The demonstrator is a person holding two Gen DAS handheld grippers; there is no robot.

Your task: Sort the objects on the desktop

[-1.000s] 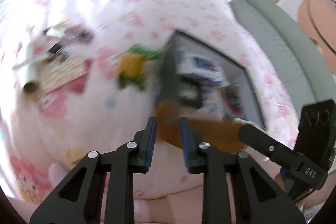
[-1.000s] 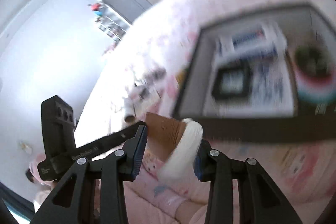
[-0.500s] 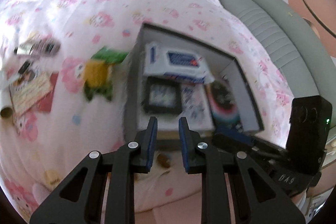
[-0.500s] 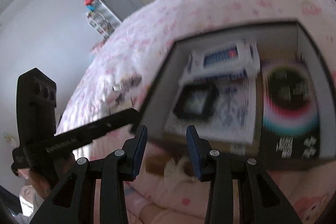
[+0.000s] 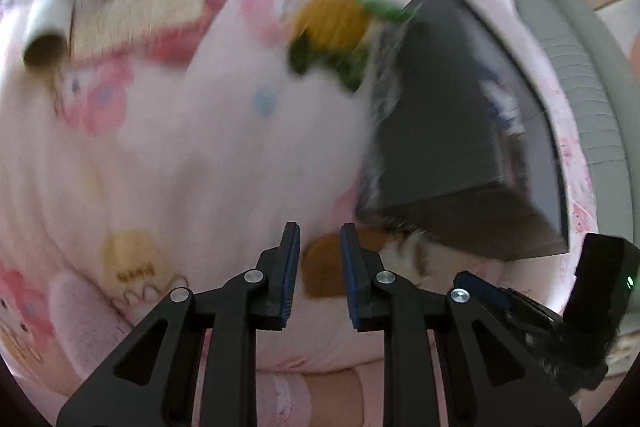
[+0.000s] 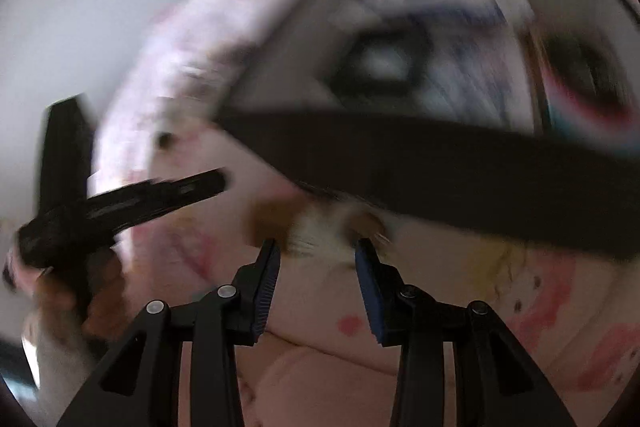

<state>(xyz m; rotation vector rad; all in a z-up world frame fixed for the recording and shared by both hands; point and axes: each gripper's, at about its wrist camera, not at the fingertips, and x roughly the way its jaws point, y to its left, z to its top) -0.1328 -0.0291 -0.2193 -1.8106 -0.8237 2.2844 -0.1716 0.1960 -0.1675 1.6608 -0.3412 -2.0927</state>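
Lying on pink patterned bedding point(image 5: 192, 147), brown-and-white plush toy point(image 5: 328, 267) just beside near wall of dark box point(image 5: 440, 155), not inside. Left tool point(image 5: 319, 247) spread, empty, toy just ahead of tips. Right tool point(image 6: 316, 251) spread too, toy point(image 6: 316, 227) at tips, contact unclear through blur. Yellow-green toy point(image 5: 332, 27) by box's far corner; cardboard tube point(image 5: 44, 31) well apart, far left.

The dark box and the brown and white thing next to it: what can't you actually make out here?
- Dark box contents: motion-blurred in the right wrist view; its near wall hides most of them in the left wrist view.
- Brown and white object: smeared in both views, partly behind the fingers; I cannot identify it.
- Yellow and green item and paper clutter: too blurred to identify.
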